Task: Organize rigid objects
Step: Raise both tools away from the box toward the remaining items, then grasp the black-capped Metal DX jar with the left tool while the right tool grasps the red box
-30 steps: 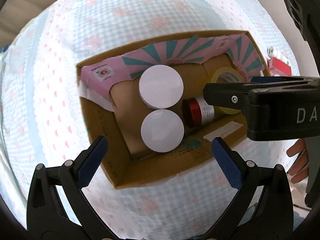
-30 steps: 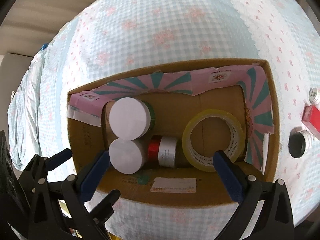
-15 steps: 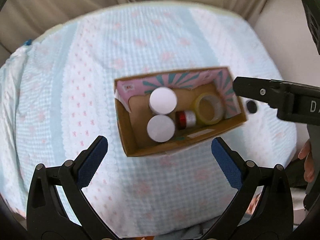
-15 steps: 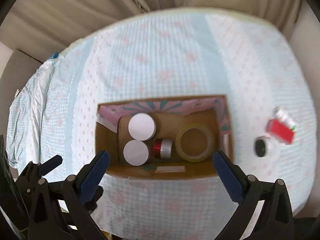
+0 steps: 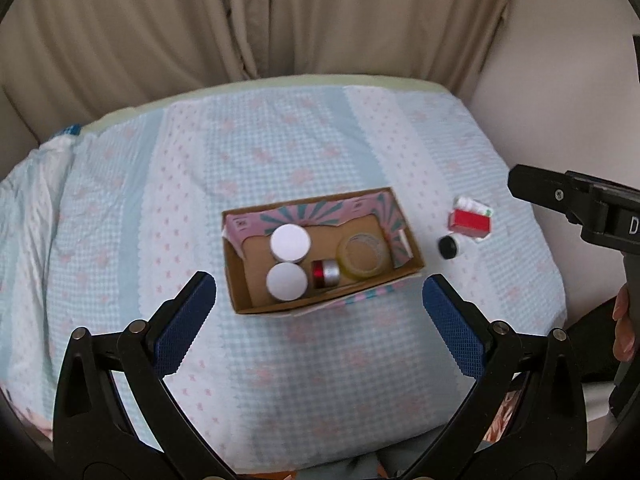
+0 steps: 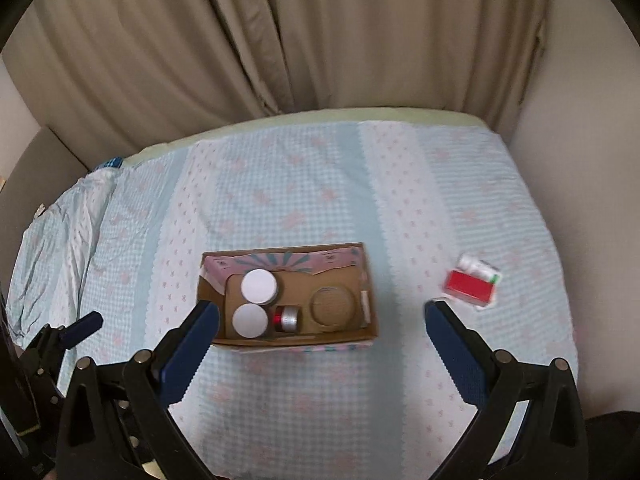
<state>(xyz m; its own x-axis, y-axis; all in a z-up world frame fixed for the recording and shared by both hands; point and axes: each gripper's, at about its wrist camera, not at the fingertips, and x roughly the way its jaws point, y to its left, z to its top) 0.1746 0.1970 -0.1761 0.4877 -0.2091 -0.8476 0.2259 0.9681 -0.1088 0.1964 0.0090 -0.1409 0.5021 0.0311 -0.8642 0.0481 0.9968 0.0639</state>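
Cardboard box on a bed covered with a pale blue checked sheet; beige curtain behind. Box interior, left to right: two white-lidded jars standing one behind the other, a red-and-silver can lying on its side just beside the nearer jar, and a roll of clear tape lying flat at the right end. A pink-and-teal patterned lining runs along the far and right walls. Outside the box, well to its right on the sheet: a red packet with a small white bottle at its far edge, and a black-capped jar just in front of them; the last is hidden behind a finger in the right wrist view. Left claw is spread wide and empty, held above the near side of the box. Right claw is likewise spread wide and empty, its blue pads flanking the box in its own view. Part of a hand shows at the right edge of the left wrist view, on the right claw's handle.
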